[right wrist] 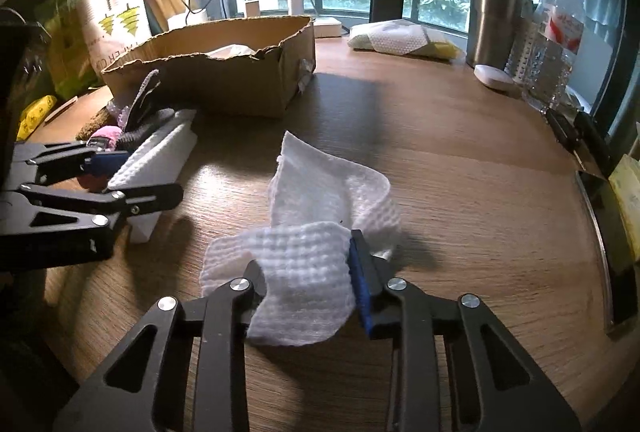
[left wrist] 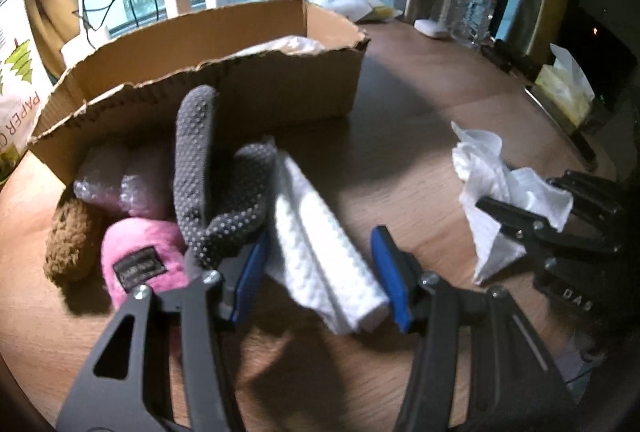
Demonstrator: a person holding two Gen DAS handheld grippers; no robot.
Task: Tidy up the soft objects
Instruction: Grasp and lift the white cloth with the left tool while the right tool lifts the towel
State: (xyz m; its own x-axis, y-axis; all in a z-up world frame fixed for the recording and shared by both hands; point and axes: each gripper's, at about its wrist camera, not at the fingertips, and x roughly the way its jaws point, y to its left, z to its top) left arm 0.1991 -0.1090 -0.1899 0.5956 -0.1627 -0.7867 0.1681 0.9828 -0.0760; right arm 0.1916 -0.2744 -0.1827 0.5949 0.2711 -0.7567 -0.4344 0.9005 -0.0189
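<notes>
Right gripper (right wrist: 308, 288) pinched on limp, light crumpled cloth (right wrist: 320, 232); left gripper (left wrist: 320, 272) half-open astride folded cloth (left wrist: 324, 252), best gripped mid-fold.

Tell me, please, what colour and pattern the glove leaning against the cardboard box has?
The glove is dark grey with small pale raised dots; the left wrist view shows it best.
</notes>
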